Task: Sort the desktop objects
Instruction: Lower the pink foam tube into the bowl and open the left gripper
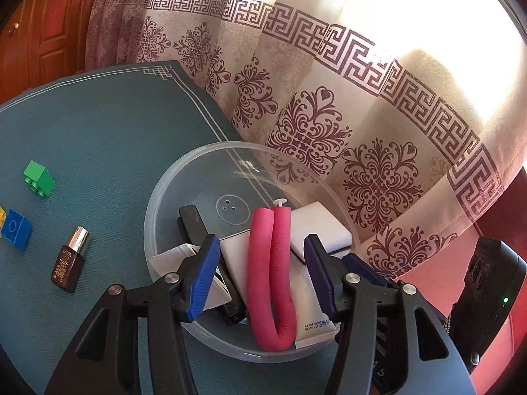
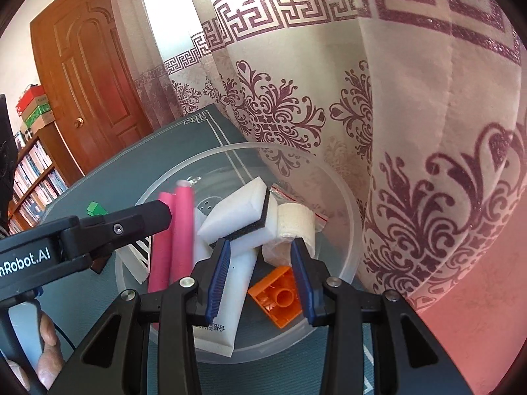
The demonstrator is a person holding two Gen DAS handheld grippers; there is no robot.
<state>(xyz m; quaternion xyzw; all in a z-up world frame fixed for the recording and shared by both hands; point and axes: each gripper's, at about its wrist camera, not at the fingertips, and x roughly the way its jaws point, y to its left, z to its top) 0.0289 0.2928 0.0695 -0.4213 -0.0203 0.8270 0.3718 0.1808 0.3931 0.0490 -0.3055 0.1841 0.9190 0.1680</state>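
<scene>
Over the clear bowl (image 1: 158,204), the left gripper (image 1: 262,268) stands apart around the folded pink foam roller (image 1: 271,279), pads off it. The right gripper (image 2: 260,283) hangs parted and empty above the orange brick (image 2: 280,299) and white sponge (image 2: 237,214). Farther left on the teal mat (image 1: 98,148) lie a brown bottle (image 1: 69,260), a blue brick (image 1: 14,228) and a green brick (image 1: 39,174).

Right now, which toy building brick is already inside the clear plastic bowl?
The orange building brick. It lies in the clear plastic bowl; the green brick and blue brick sit on the teal mat.

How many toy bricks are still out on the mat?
3: a green brick at far left, a blue brick nearer, and a yellow brick cut off by the frame edge. More may be hidden.
</scene>
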